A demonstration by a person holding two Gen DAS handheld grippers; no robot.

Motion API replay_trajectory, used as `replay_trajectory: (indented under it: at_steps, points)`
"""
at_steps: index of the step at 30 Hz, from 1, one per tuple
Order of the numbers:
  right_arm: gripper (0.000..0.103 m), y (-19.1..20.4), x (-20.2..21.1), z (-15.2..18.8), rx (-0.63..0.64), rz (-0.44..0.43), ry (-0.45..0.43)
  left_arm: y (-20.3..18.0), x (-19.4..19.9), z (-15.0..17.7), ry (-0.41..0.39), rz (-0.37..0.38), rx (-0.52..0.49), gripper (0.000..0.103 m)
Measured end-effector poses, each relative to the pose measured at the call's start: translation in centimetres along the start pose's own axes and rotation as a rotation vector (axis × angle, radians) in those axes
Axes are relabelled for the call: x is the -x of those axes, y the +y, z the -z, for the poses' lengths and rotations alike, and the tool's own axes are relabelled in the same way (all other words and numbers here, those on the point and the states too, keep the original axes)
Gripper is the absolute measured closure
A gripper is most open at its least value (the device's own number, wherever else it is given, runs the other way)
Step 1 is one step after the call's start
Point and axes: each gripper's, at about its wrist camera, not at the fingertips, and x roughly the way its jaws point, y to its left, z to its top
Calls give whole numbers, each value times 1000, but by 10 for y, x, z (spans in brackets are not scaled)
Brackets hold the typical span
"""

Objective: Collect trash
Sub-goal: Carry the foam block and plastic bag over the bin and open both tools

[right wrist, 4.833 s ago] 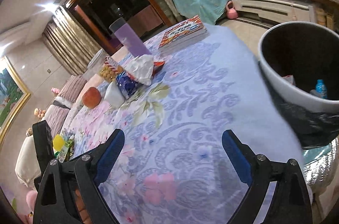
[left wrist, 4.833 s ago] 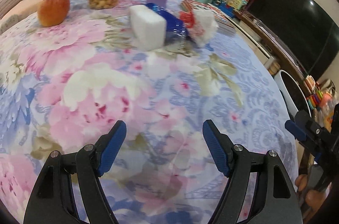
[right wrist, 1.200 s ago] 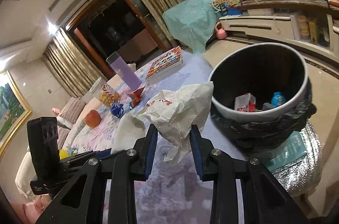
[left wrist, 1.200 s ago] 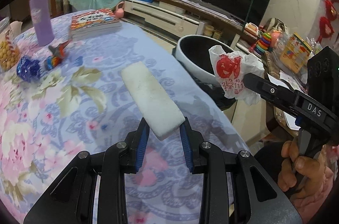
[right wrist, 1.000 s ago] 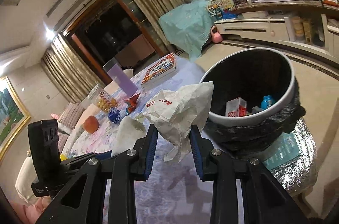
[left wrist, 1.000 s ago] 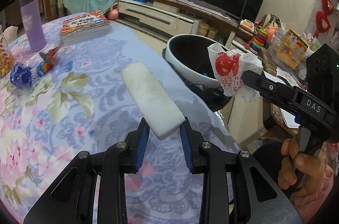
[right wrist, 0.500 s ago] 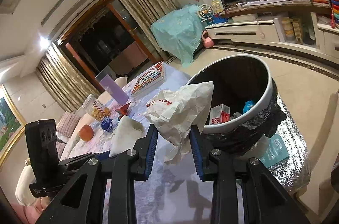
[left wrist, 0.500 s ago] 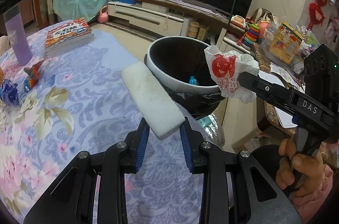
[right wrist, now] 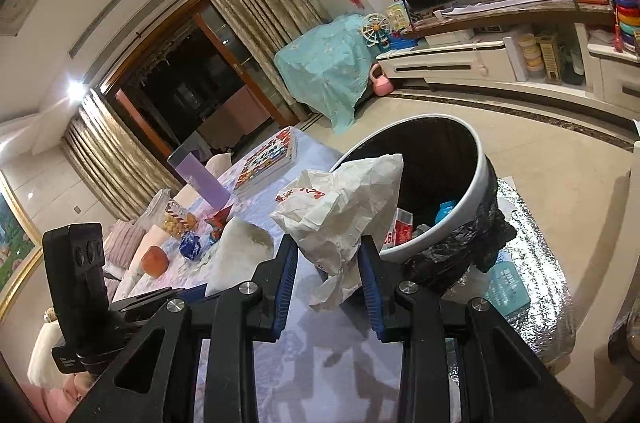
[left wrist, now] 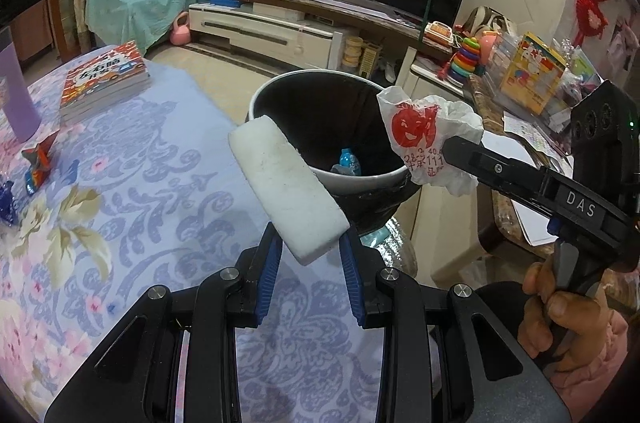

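Currently two trash items in hand: one white foam block (left wrist: 286,189), rectangular and slightly smudged, clamped at its near end between the left gripper (left wrist: 309,265) fingers, sticking forward past the tips. One crumpled white paper bag (right wrist: 340,207) with red print, pinched between the right gripper (right wrist: 328,273) fingers. One black-lined bin (right wrist: 476,207) just beyond both sets of fingertips, with a blue bottle (left wrist: 349,161) inside.

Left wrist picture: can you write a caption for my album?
Left claw holds white foam block near trash bin.
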Motion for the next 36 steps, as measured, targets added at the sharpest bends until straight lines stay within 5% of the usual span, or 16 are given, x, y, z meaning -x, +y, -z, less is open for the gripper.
replay_trajectory:
  at_steps: [36]
  points:
    - [70,-27,-20,-43,29,75,48,-11,-57,-61,30,57,-11,74]
